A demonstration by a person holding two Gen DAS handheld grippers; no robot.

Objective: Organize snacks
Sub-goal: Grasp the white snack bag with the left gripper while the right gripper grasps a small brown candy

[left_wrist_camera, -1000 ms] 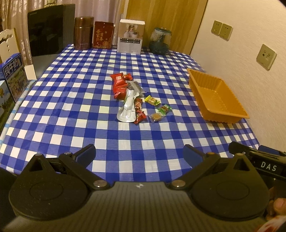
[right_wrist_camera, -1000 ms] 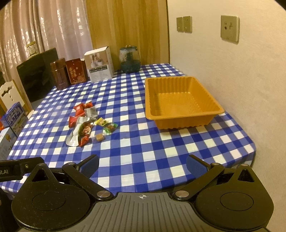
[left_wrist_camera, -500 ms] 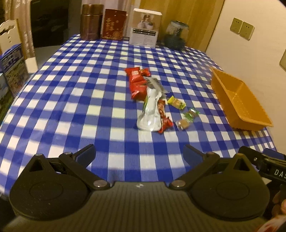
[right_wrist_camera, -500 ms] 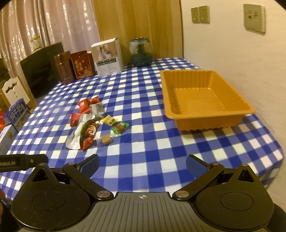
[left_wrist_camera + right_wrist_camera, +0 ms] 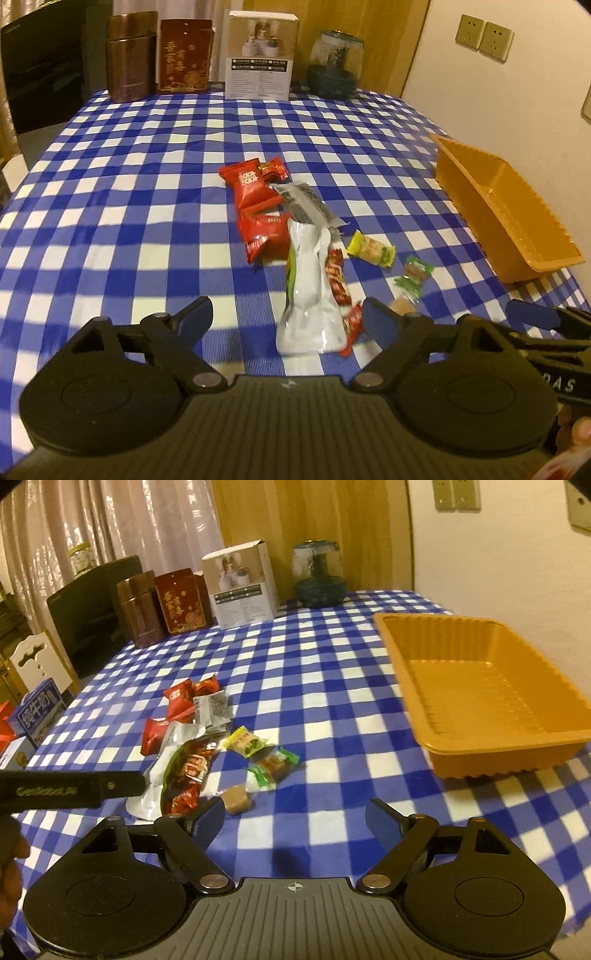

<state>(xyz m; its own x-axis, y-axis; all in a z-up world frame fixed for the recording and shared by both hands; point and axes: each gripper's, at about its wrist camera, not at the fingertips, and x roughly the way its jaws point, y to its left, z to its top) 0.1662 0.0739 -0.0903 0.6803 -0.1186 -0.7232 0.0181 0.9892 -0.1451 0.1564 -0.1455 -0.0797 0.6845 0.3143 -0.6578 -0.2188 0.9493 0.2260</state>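
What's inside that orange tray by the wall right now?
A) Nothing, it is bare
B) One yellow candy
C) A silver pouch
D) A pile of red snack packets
A: in the right wrist view the orange tray shows only its ribbed floor, while the red packets, the silver pouch and the yellow candy all lie out on the checked tablecloth.

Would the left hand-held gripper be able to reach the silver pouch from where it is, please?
Probably yes. The left hand-held gripper is open, and the silver pouch lies on the tablecloth straight ahead between its fingers, nothing lying on top; only a red snack strip rests along its right edge.
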